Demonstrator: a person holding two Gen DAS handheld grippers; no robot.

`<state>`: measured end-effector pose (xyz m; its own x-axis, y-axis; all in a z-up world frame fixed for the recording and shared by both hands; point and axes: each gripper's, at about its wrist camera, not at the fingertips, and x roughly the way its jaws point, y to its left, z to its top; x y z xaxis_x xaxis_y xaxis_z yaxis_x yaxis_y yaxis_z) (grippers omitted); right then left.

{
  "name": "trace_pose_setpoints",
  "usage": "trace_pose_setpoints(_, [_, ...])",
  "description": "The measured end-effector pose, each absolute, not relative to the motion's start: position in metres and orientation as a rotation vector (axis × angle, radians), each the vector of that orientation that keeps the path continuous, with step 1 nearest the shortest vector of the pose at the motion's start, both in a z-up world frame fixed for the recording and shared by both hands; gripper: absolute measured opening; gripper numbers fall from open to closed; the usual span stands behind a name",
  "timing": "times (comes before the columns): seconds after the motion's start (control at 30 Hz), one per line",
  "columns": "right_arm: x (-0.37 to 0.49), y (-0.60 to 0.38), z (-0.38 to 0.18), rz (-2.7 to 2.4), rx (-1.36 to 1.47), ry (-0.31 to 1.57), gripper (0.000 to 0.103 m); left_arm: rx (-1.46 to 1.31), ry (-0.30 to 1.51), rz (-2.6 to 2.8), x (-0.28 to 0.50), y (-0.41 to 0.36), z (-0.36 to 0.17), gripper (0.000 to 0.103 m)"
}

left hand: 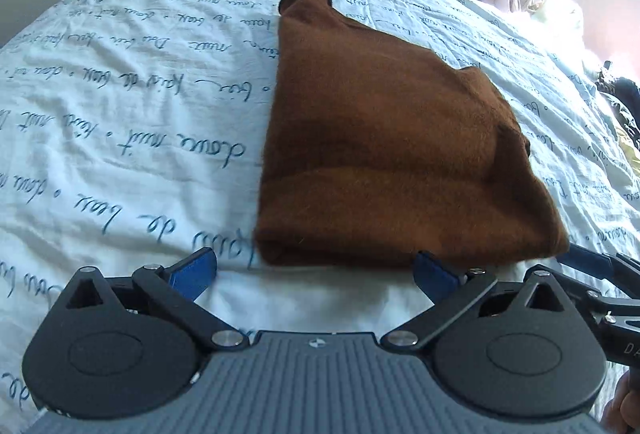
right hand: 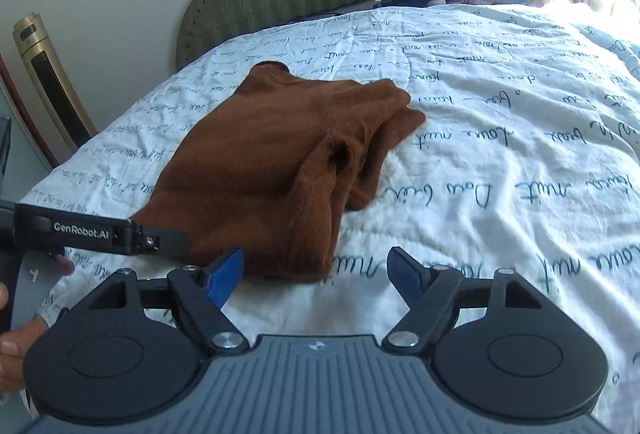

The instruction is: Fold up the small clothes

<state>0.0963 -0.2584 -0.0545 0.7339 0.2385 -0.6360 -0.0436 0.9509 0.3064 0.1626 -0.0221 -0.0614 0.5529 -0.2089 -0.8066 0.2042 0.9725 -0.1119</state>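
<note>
Now both grippers, left gripper [left hand: 314,270] and right gripper [right hand: 316,270], are hovering with jaws released at the brown sweater [left hand: 372,137] lying folded on the bed [left hand: 120,113]; its bunched sleeve is risking unfolding.

— What do you have in front of you?
— You have a rust-brown knitted wool sweater [left hand: 372,153], folded into a thick bundle and lying flat on the bed.
— How does it sit?
— Its round neck opening points toward the headboard; a ribbed cuff shows on top.
</note>
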Motion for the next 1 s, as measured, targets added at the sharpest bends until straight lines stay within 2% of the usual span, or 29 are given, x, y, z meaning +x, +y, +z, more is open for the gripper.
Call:
trace_pose_setpoints(0.2, [0.086, -0.237, -0.063, 0.122, 0.198, 0.753, 0.079, 0.030, 0.905, -0.231, 0.131, -0.010, -0.071, 0.103])
trace_pose_setpoints(0.3, [0.093, -0.230, -0.067, 0.107, 0.180, 0.768, 0.085, 0.100, 0.880, -0.220, 0.127, -0.020, -0.075, 0.103])
trace_pose_setpoints(0.37, [0.095, -0.219, -0.069, 0.101, 0.125, 0.770, 0.093, 0.114, 0.860, -0.210, 0.127, -0.024, -0.078, 0.103])
trace_pose_setpoints(0.4, [0.096, -0.215, -0.073, 0.107, 0.102, 0.770, 0.102, 0.115, 0.846, -0.205, 0.128, -0.026, -0.079, 0.103])
trace_pose_setpoints(0.43, [0.096, -0.212, -0.080, 0.113, 0.082, 0.760, 0.103, 0.117, 0.842, -0.202, 0.128, -0.028, -0.080, 0.103])
trace_pose_setpoints(1.0, [0.106, -0.210, -0.082, 0.027, 0.102, 0.745, 0.103, 0.101, 0.769, -0.185, 0.126, -0.032, -0.084, 0.103])
